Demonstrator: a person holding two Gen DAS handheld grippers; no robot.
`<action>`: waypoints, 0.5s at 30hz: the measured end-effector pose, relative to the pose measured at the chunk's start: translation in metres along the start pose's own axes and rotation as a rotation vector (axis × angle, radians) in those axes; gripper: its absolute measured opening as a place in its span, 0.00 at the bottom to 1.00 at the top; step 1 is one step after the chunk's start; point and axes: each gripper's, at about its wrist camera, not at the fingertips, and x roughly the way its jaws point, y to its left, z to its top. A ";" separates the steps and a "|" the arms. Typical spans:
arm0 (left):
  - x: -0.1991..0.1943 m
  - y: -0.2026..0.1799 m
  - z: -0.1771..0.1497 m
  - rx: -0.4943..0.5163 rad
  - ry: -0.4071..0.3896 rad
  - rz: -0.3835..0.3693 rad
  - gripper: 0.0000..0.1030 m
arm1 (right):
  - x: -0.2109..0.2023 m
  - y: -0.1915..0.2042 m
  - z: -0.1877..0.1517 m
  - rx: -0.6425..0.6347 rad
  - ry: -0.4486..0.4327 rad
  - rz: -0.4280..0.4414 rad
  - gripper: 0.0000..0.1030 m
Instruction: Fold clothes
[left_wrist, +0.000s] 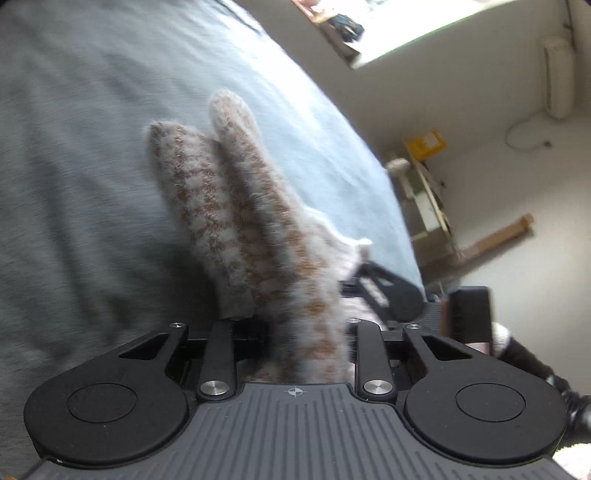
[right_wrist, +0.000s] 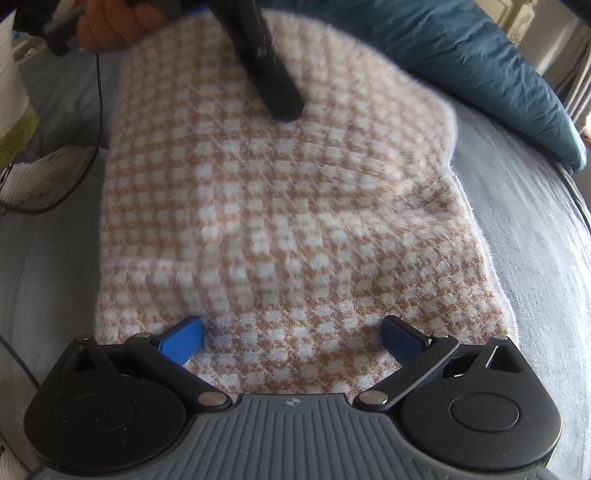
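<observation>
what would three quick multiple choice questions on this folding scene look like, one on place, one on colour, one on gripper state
1. Where does the checked garment lie?
A. on a grey-blue bed cover
B. on a wooden floor
C. in a basket

2. What colours make up its pattern?
A. black and red
B. tan and white
C. green and yellow

3. How does the right gripper stand?
A. shut on the cloth
B. out of view
C. open, one finger on each side of the near edge

Key: 1 A, the bed cover shows all around the cloth. 2 B, small tan and white checks. 3 C, the blue fingers sit wide apart, while the left gripper has fabric bunched between its arms.
</observation>
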 end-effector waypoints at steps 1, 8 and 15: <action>0.005 -0.009 0.001 0.023 0.012 0.003 0.24 | 0.001 0.001 -0.001 0.012 -0.009 -0.006 1.00; 0.027 -0.048 0.007 0.122 0.068 0.059 0.24 | -0.011 0.007 -0.014 0.050 -0.060 -0.054 1.00; 0.055 -0.073 0.020 0.120 0.170 0.094 0.24 | -0.058 -0.008 -0.053 0.173 -0.121 -0.190 1.00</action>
